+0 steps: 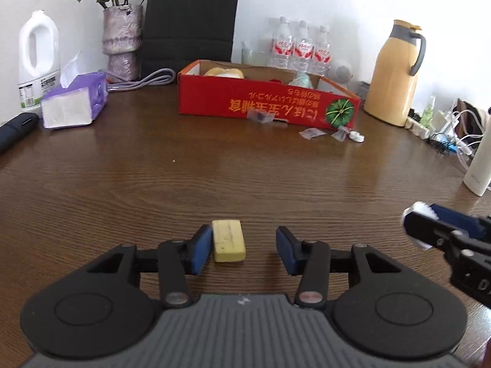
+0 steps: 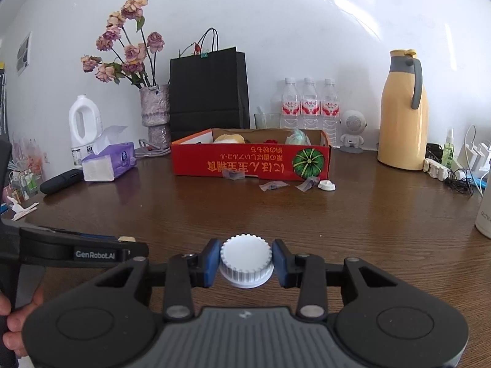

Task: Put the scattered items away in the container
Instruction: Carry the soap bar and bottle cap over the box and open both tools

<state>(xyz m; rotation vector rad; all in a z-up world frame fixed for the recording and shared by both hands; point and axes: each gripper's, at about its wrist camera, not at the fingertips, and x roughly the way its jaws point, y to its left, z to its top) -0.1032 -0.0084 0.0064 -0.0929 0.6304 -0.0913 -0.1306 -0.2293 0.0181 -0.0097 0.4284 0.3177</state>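
Note:
A red cardboard box (image 1: 267,104) stands at the back of the brown table; it also shows in the right wrist view (image 2: 251,162), with several items inside. My left gripper (image 1: 244,250) is open around a yellow eraser-like block (image 1: 228,240) lying on the table, touching the left pad. My right gripper (image 2: 246,262) is shut on a white ribbed bottle cap (image 2: 246,263); it shows at the right of the left wrist view (image 1: 420,225). Small clear wrappers (image 2: 274,185) and a small white cap (image 2: 326,185) lie in front of the box.
A purple tissue pack (image 1: 75,101), a white jug (image 1: 38,58), a flower vase (image 1: 122,43), a black bag (image 1: 190,18), water bottles (image 1: 300,49) and a yellow thermos (image 1: 396,70) line the back. Cables (image 1: 454,141) and a white cylinder (image 1: 480,165) are at the right.

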